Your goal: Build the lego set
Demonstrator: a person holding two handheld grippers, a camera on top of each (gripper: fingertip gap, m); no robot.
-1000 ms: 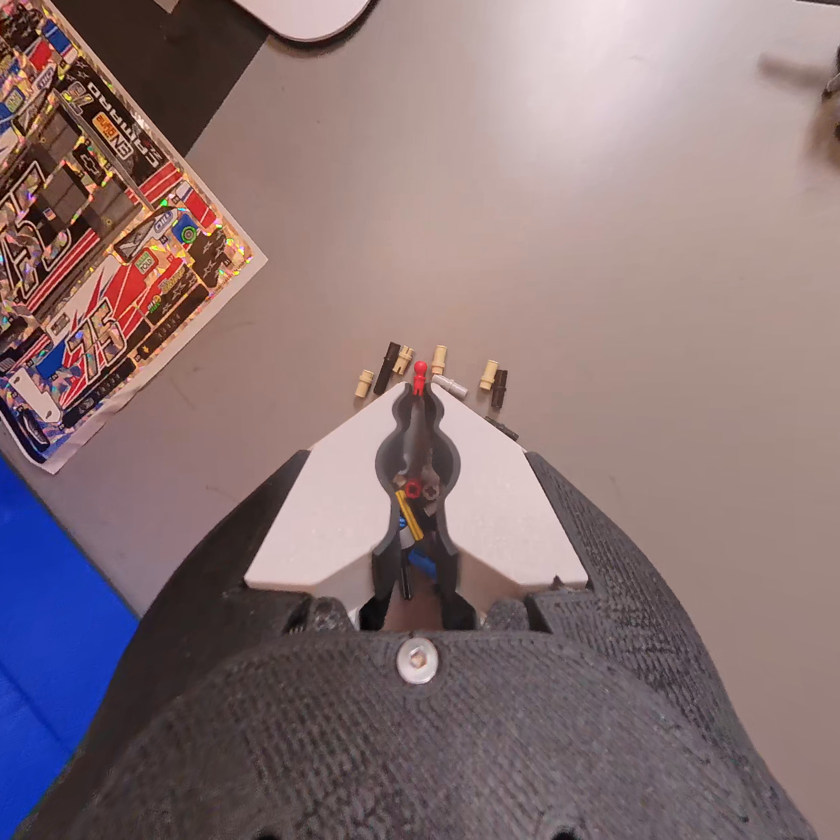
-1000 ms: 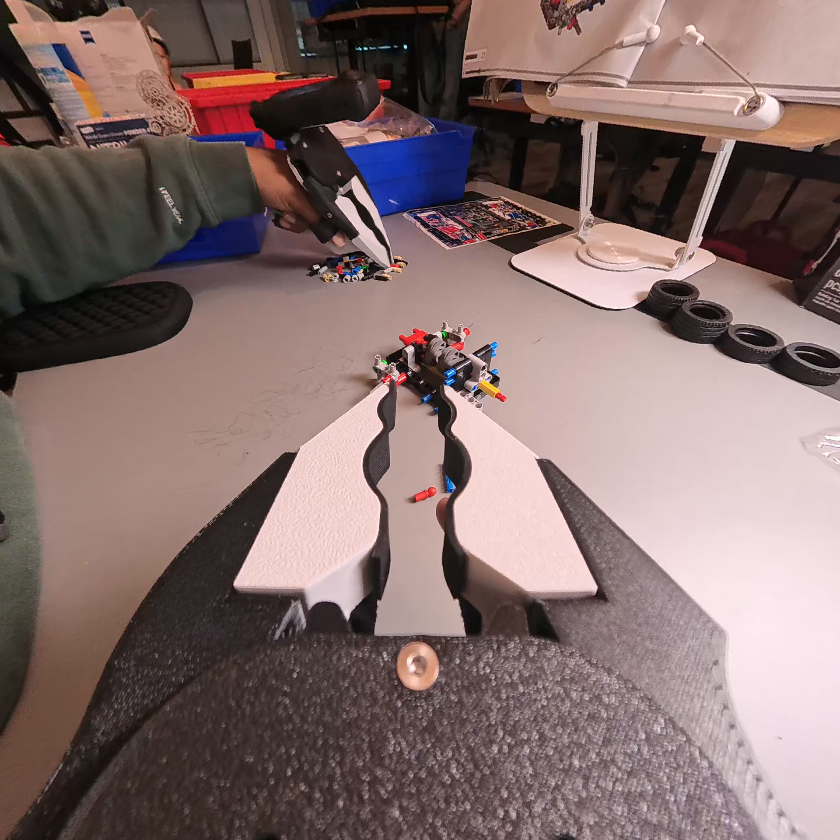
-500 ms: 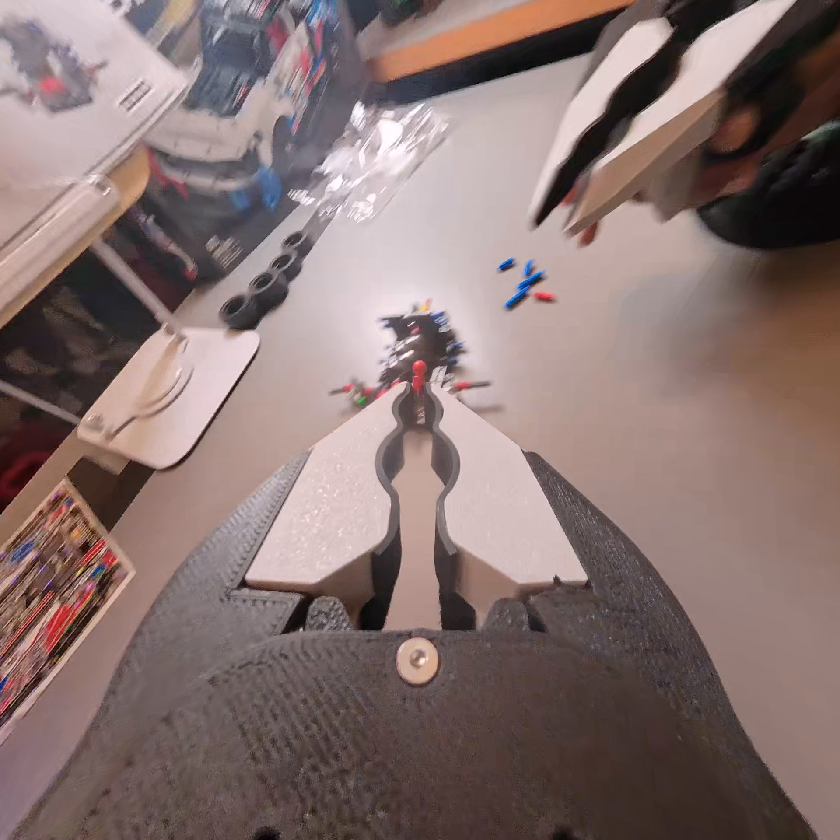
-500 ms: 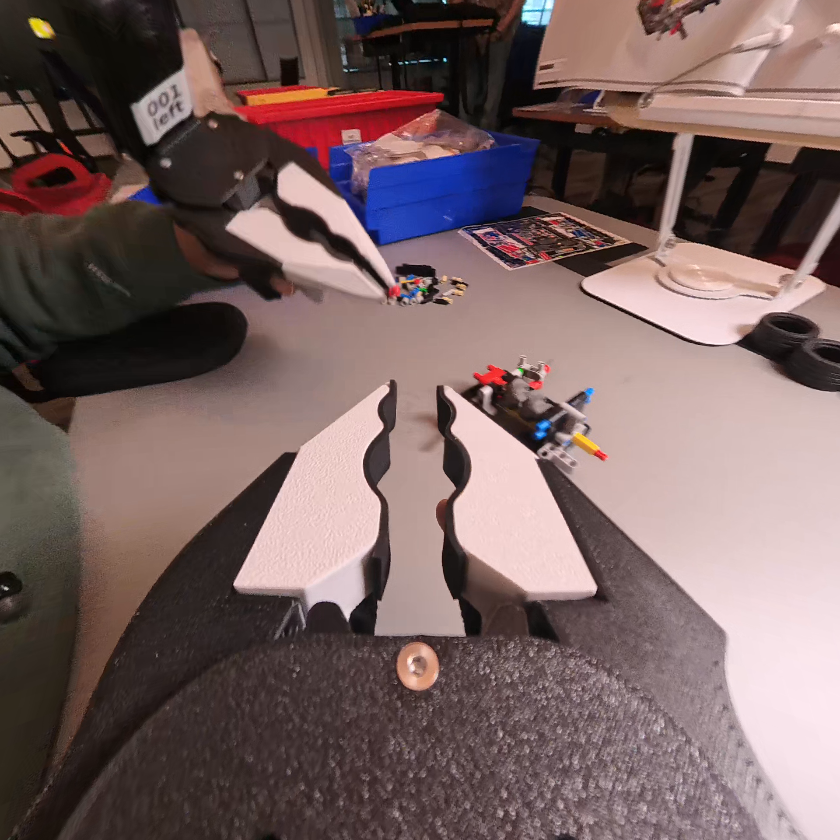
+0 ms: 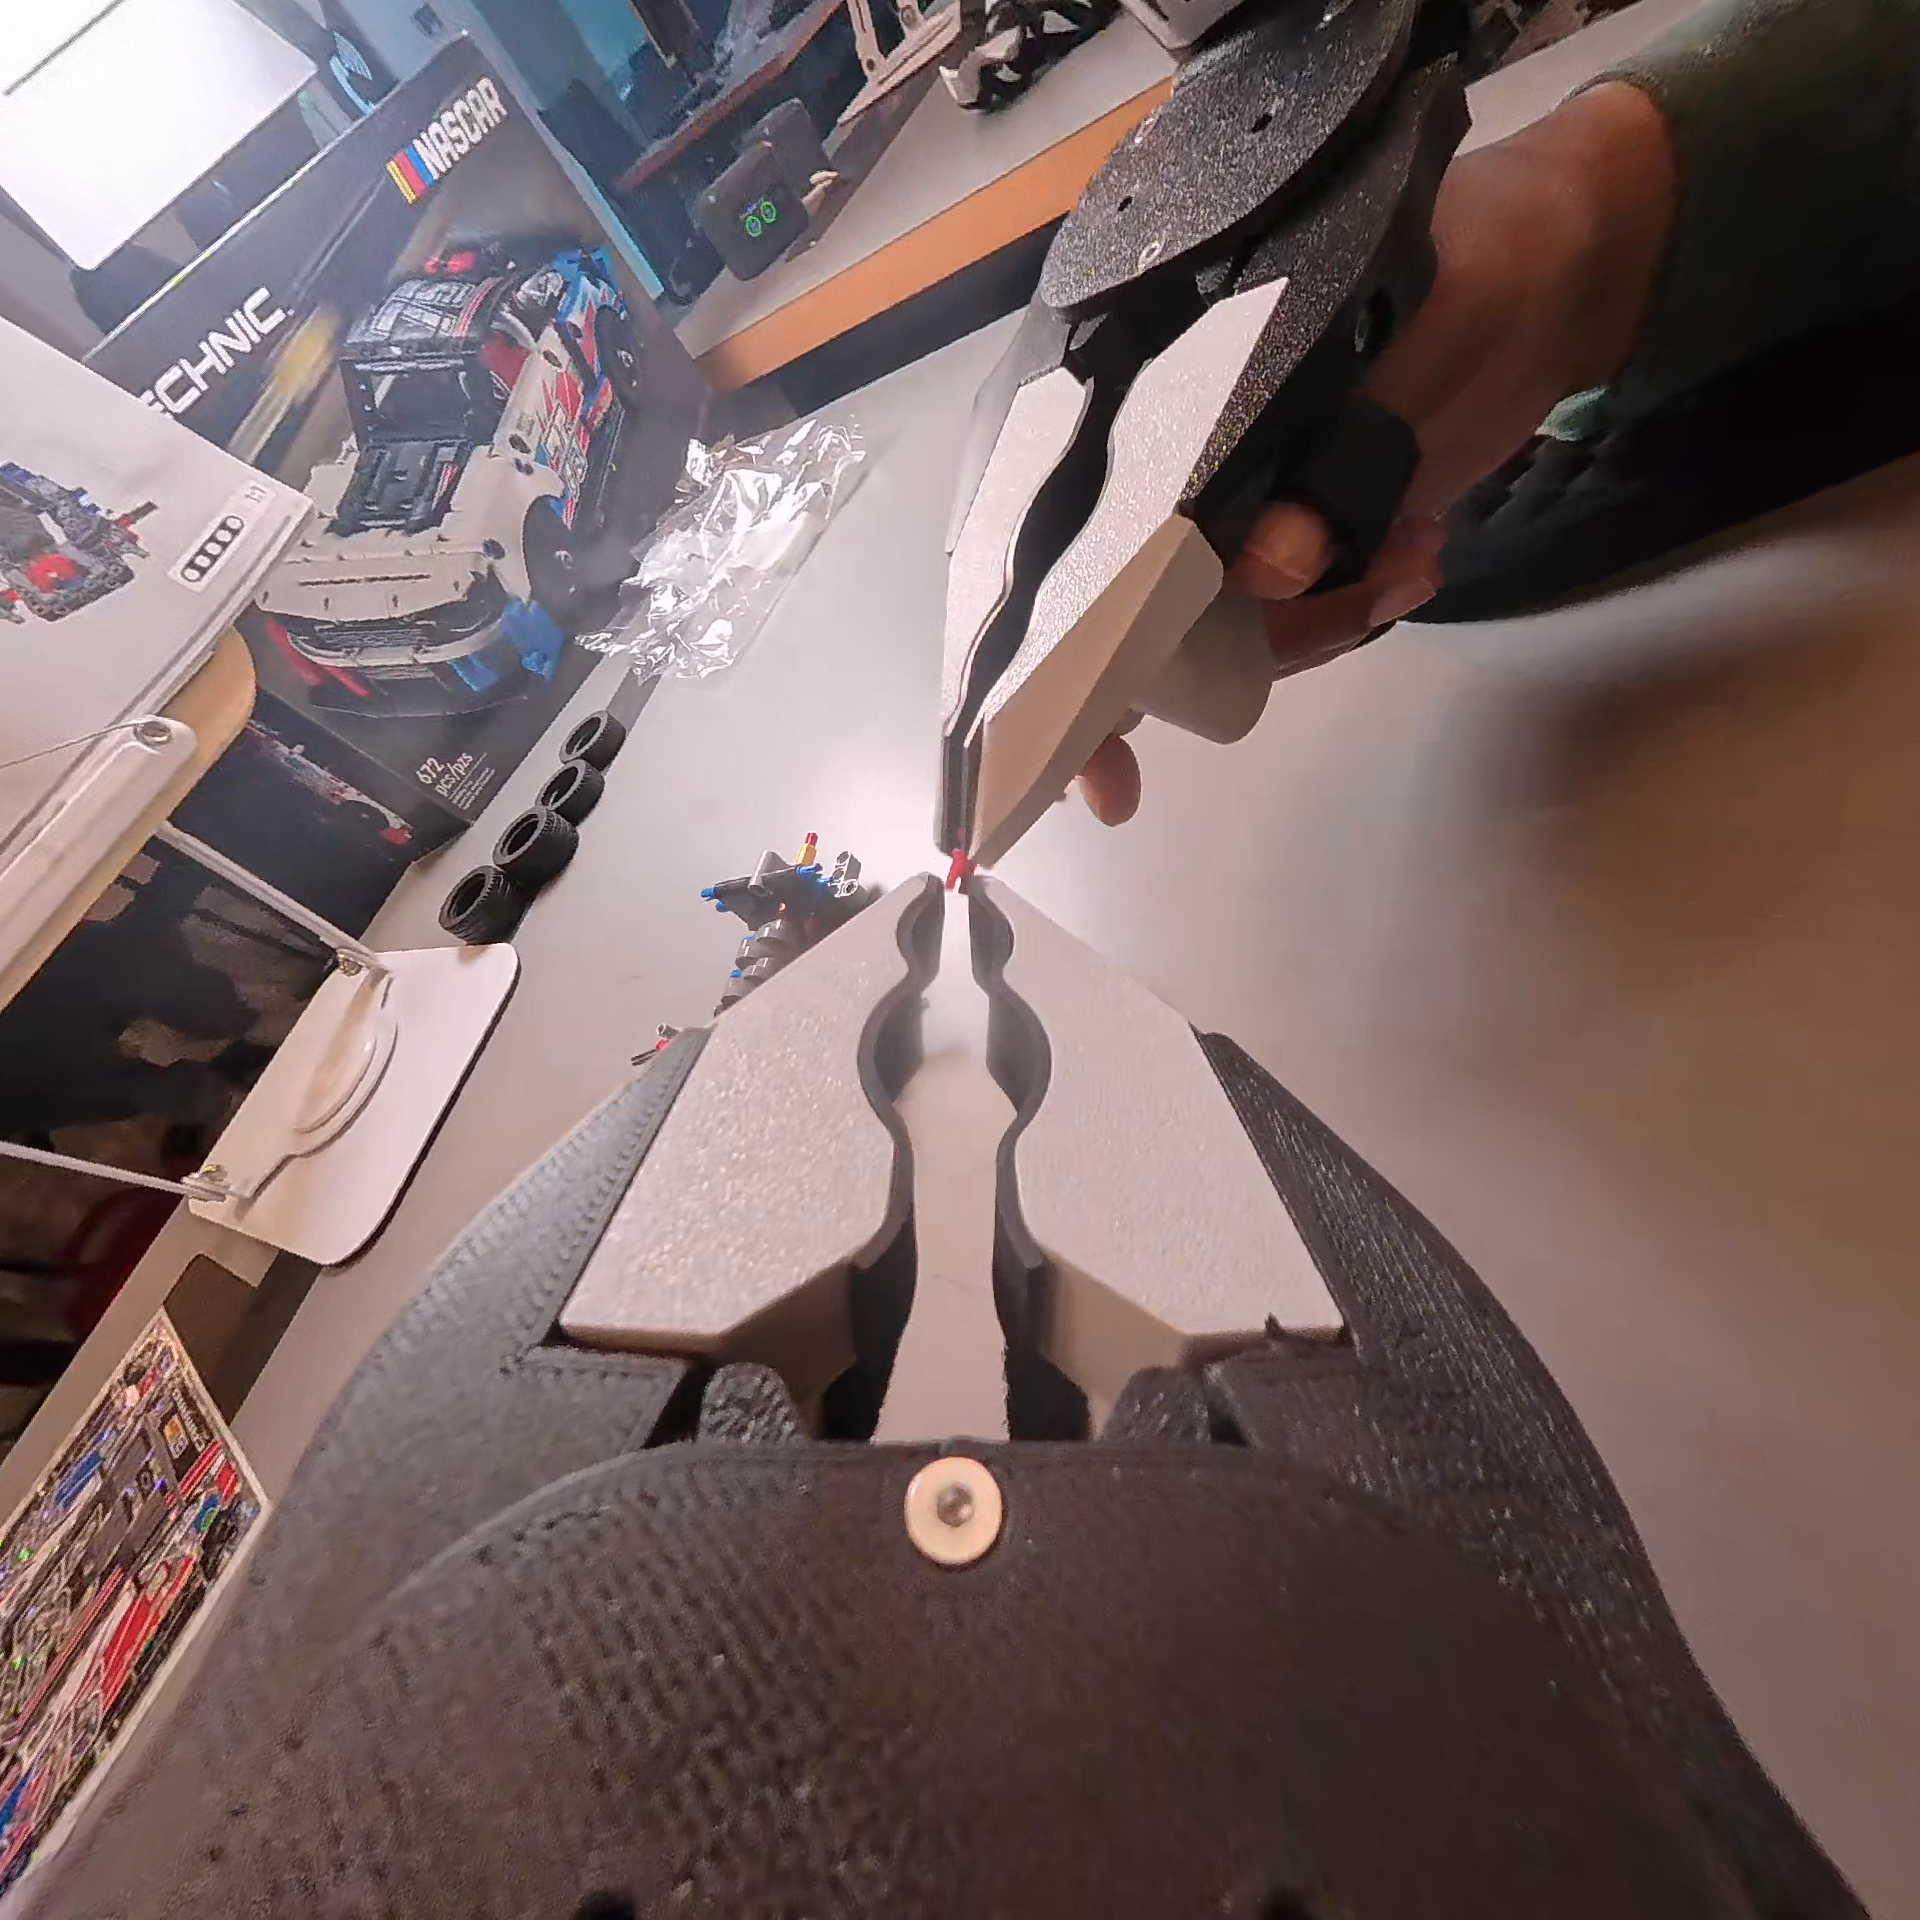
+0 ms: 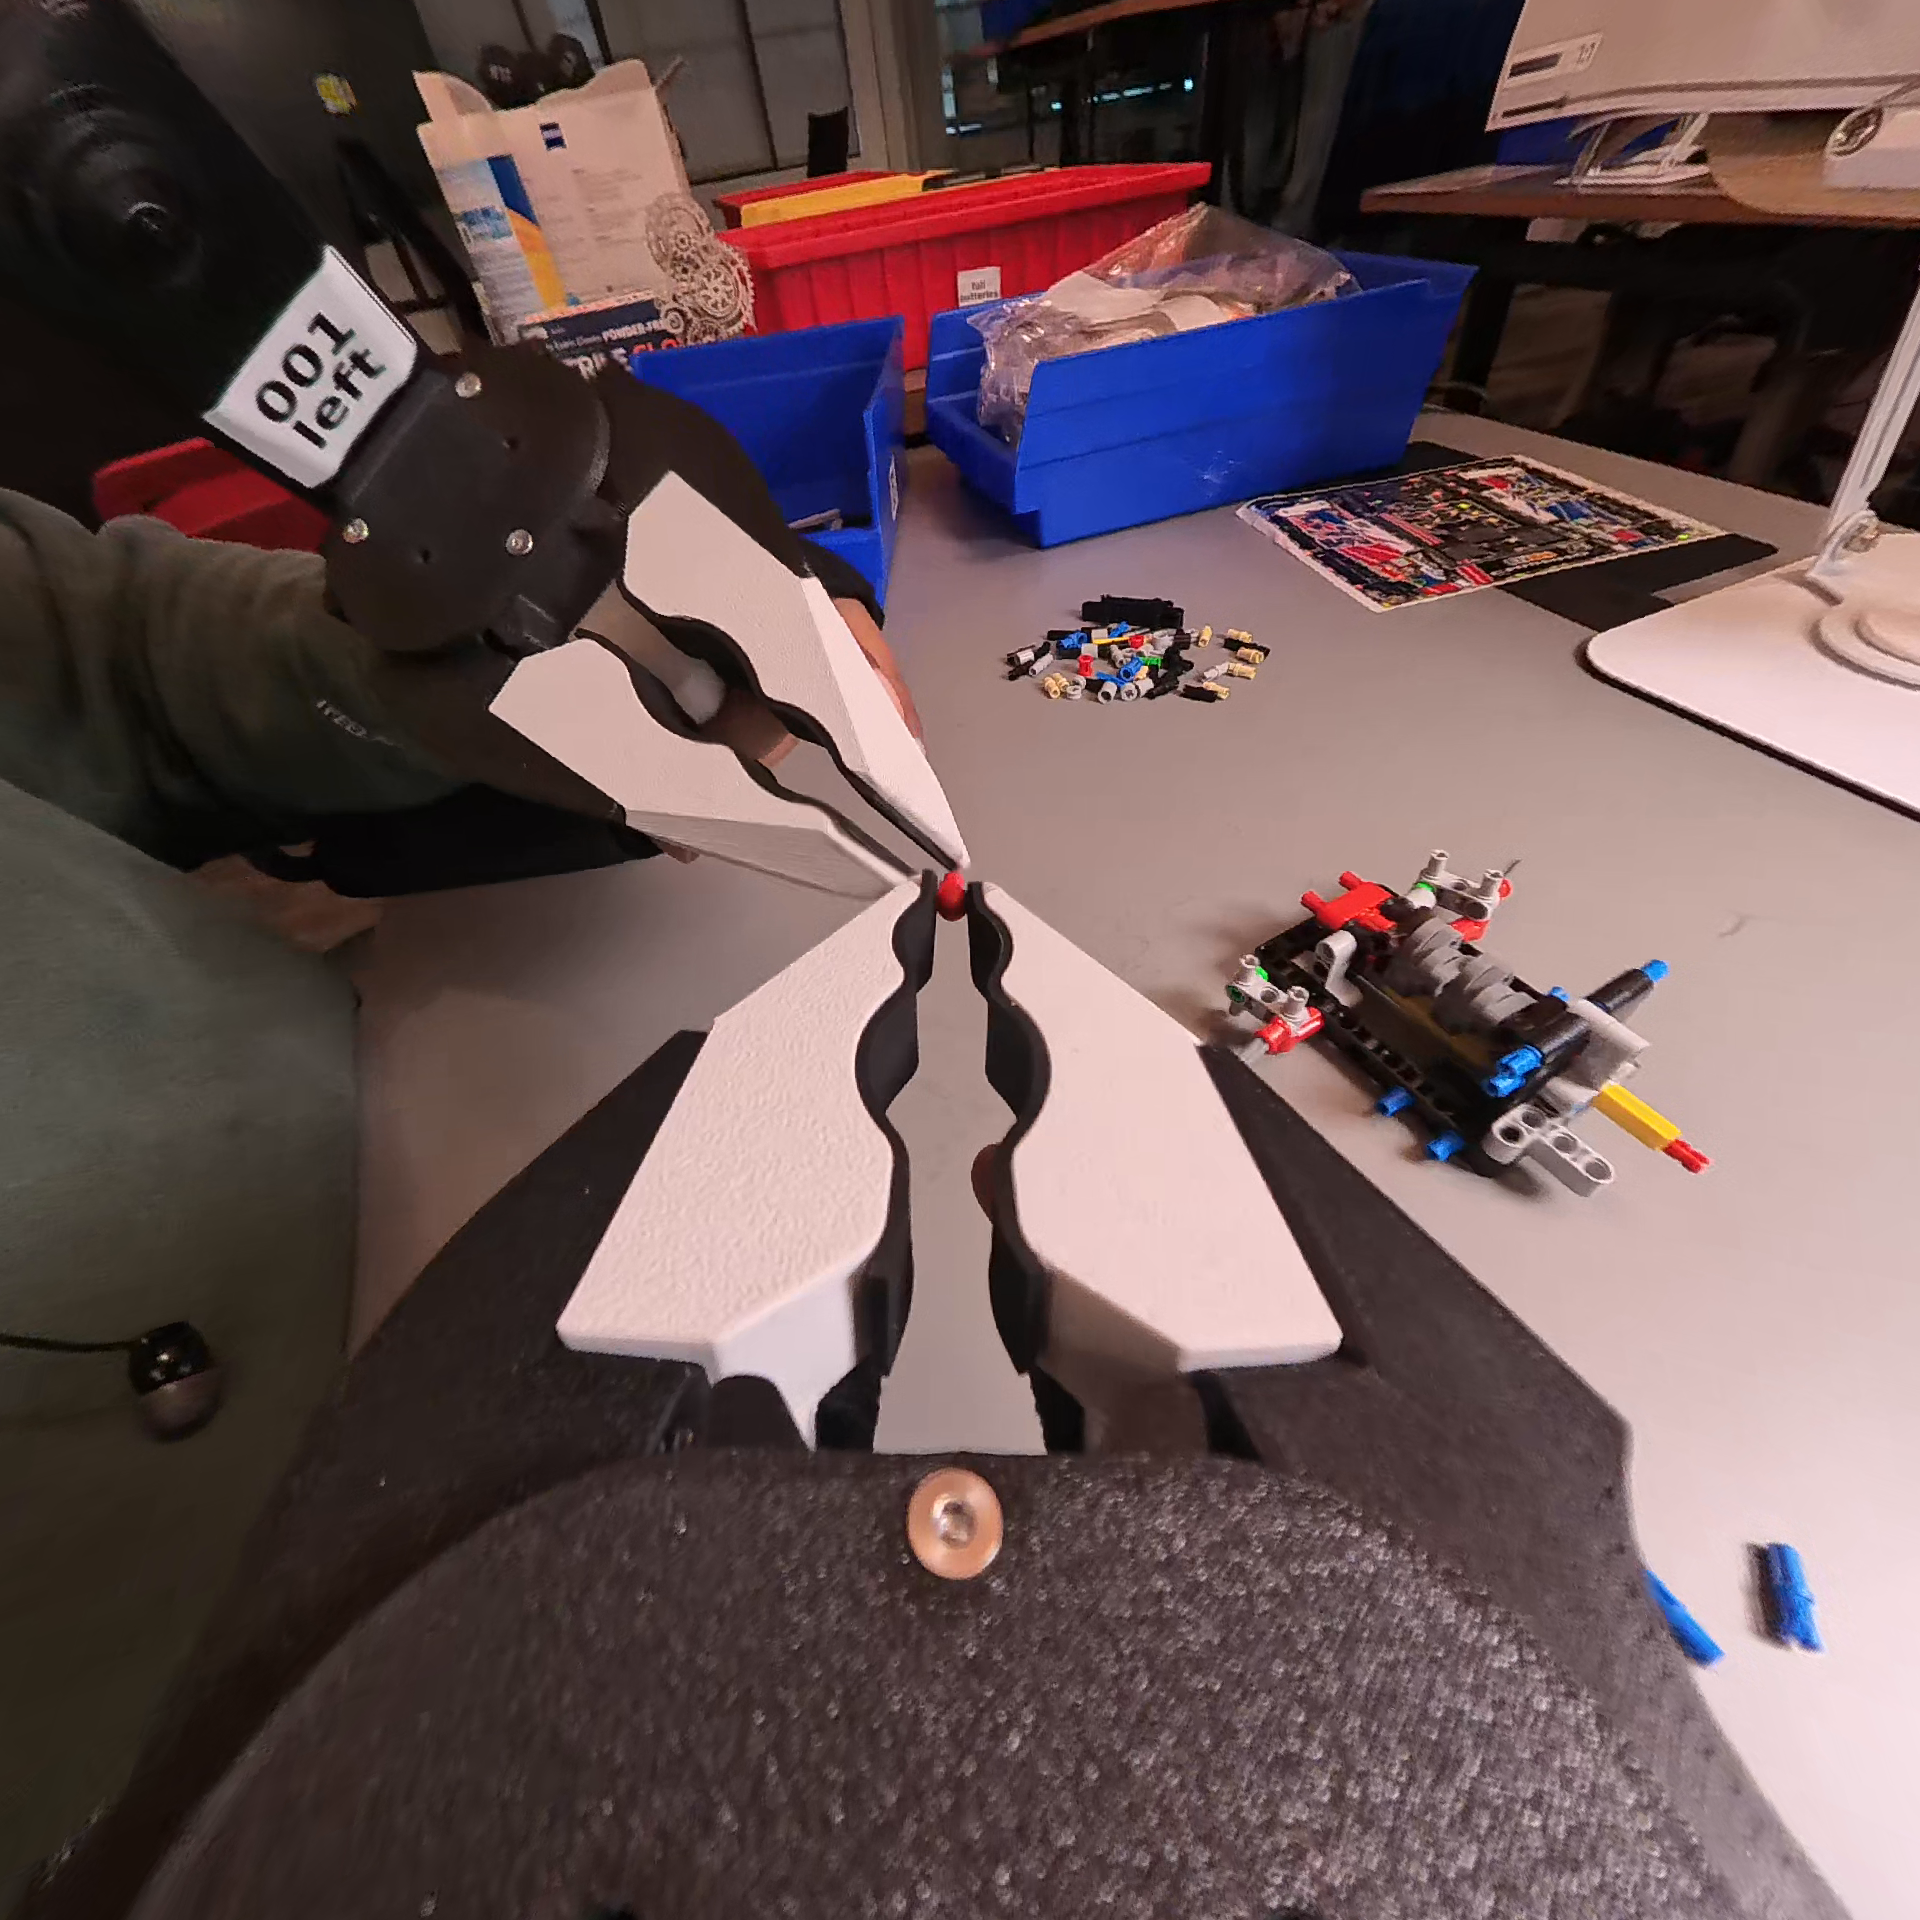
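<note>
Red pin (image 6: 950, 896) mid-air above the table (image 6: 1351, 790), tip-to-tip: left gripper (image 5: 948, 902) and right gripper (image 6: 948, 894) fingers both nearly together around it, true holder unclear, so a mistimed release likely drops it.

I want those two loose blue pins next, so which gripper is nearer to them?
Right. The blue pins lie just beside the body of the right gripper; the left gripper reaches in from the far side, meeting it at the red pin.
</note>
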